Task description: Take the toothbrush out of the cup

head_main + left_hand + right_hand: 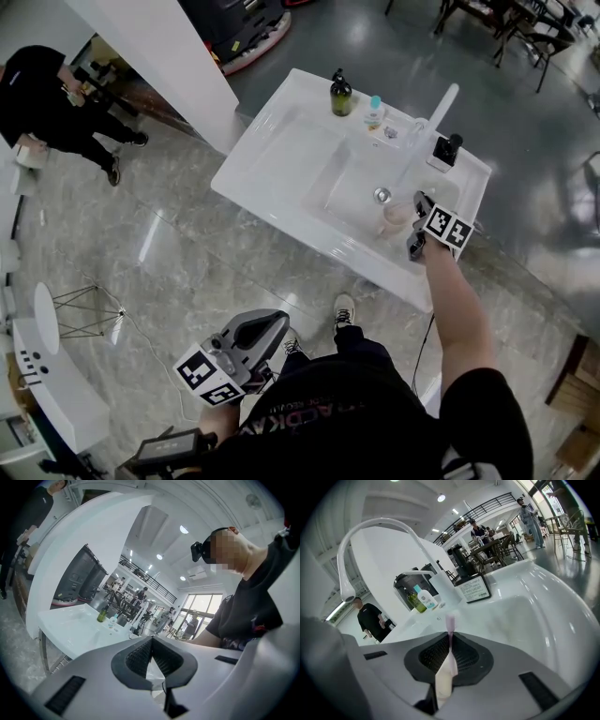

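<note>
Over the right end of the white worktop point(272, 141), in the head view, the right tool point(418, 217) hangs just beside a pale cup point(396, 215); the cup stands in the bowl point(352, 183) near the drain point(382, 195); the toothbrush is too small to make out from here; at the back edge stand a green bottle point(340, 94), a small bottle point(375, 111) with a blue cap and a white tap point(439, 105); the left tool point(272, 328) is held low by the person's body, above the shiny floor point(141, 234) and well apart from the worktop; a person in black point(47, 94) stands at the upper left

From the left gripper view, the left tool point(152, 641) has its ribbed pads meeting at the tips with nothing between them; it points nearly level towards the worktop point(70, 625), where the green bottle point(101, 615) shows far off

Through the right gripper view, the right tool point(450, 638) is clamped on the toothbrush point(449, 654); its thin lilac stem stands up past the pads, and its broader cream part runs back towards the camera; behind it lies the bowl point(525, 616), with the tap point(361, 531) arching over at the left; the green bottle point(412, 601) and the small bottle point(425, 597) stand side by side, a printed card point(473, 588) to their right; the person in black point(372, 618) shows beyond the worktop's edge
</note>
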